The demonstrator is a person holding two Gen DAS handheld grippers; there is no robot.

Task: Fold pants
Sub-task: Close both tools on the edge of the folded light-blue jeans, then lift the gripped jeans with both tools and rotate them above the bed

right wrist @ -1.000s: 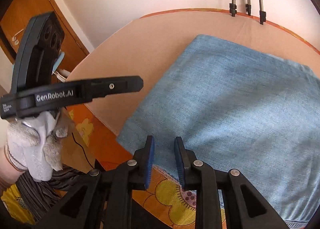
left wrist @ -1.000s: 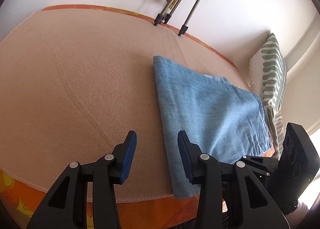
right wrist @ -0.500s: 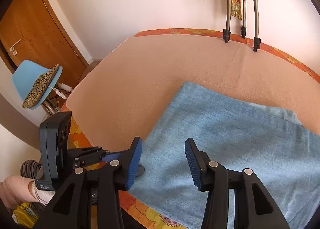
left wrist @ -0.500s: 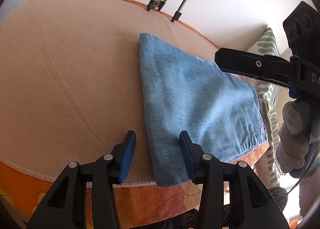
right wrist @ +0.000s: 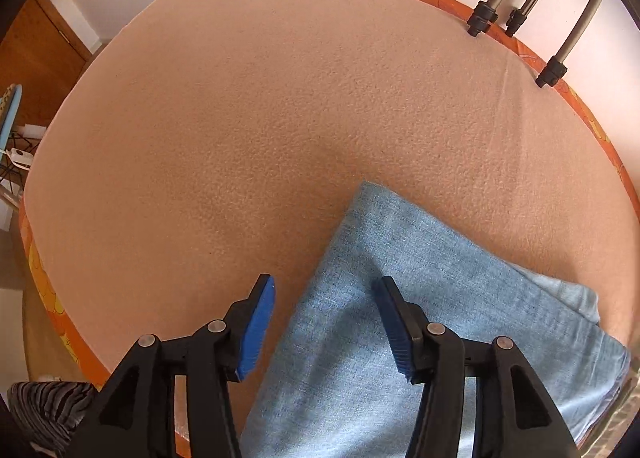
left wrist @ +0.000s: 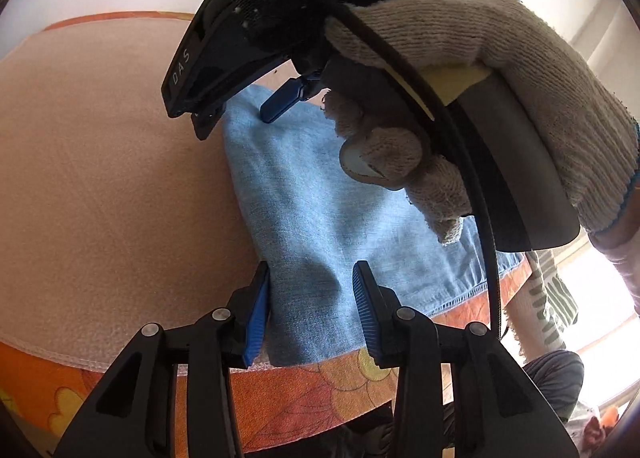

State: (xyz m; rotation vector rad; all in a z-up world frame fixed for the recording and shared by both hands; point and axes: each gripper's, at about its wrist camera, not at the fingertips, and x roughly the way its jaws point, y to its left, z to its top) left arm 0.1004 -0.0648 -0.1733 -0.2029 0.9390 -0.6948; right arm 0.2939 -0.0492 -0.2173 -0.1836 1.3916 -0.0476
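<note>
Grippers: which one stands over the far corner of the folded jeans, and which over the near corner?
The right gripper straddles the far corner of the jeans; the left gripper straddles the near corner by the table edge. Both are open.

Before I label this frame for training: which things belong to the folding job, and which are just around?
Job: pants; left tool; right tool; pink cloth they lie on.

Around: tripod legs; striped pillow; chair.

The right gripper [right wrist: 324, 322], jaws just opening wide, tips steeply down; the left gripper [left wrist: 310, 312] stands part-open.
</note>
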